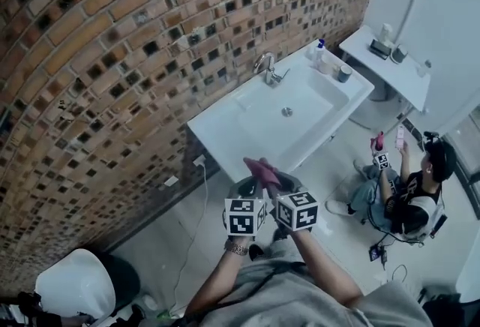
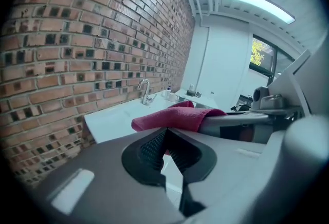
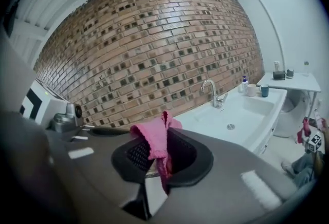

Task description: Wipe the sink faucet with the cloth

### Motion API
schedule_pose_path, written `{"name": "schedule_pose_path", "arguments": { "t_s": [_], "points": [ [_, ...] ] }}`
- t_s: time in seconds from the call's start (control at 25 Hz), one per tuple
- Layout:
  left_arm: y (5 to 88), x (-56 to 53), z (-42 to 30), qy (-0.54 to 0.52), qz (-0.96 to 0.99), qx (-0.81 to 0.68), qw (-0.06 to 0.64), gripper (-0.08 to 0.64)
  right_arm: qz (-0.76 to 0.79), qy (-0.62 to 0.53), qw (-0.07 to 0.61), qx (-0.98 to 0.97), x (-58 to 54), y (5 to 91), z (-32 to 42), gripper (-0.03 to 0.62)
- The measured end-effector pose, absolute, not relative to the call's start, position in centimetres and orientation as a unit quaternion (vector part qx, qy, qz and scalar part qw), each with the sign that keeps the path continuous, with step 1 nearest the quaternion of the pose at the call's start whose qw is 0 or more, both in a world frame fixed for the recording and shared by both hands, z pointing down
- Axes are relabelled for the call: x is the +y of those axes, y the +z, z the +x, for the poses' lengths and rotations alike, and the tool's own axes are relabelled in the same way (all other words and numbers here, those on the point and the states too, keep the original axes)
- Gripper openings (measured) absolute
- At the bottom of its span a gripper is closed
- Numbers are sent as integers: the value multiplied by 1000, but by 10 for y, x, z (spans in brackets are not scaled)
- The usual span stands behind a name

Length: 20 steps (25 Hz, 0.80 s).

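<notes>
Pink cloth [image 3: 154, 138] is pinched between the closed jaws of the right gripper [image 3: 157, 153], a bunched fold standing up above the pads and a tail hanging below. In the head view the cloth [image 1: 260, 170] sits at the tips of the 2 grippers, which are held close together in front of the person's chest, well apart from the white sink [image 1: 225, 127]. The left gripper [image 2: 163, 141] has its jaws brought together; it appears to clamp nothing, though a sliver of red shows low in the gap and I cannot rule out a pinched edge. The cloth lies just beyond its tips, draped over the other gripper.

The chrome faucet [image 1: 266, 68] stands at the back rim of the sink against the brick wall [image 1: 112, 55], with no gripper or cloth near it. So the task looks to be at its start: the cloth is in hand, but no wiping contact has been made. What is left, by my reading, is the whole approach to the sink and then the wipe over spout and handle.
</notes>
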<state>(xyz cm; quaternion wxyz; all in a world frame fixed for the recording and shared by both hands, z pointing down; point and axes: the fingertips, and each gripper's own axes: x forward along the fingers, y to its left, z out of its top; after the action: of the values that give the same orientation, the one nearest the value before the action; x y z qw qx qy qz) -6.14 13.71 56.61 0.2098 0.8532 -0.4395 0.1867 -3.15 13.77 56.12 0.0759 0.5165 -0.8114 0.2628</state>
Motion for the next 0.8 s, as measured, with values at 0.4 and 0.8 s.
{"name": "schedule_pose_path", "arguments": {
  "t_s": [0.4, 0.8],
  "points": [
    [562, 145, -59, 175, 849, -455, 204, 20, 514, 243, 108, -816, 153, 549, -30, 46],
    [567, 145, -65, 184, 830, -487, 200, 18, 496, 230, 130, -827, 155, 554, -36, 41]
  ]
}}
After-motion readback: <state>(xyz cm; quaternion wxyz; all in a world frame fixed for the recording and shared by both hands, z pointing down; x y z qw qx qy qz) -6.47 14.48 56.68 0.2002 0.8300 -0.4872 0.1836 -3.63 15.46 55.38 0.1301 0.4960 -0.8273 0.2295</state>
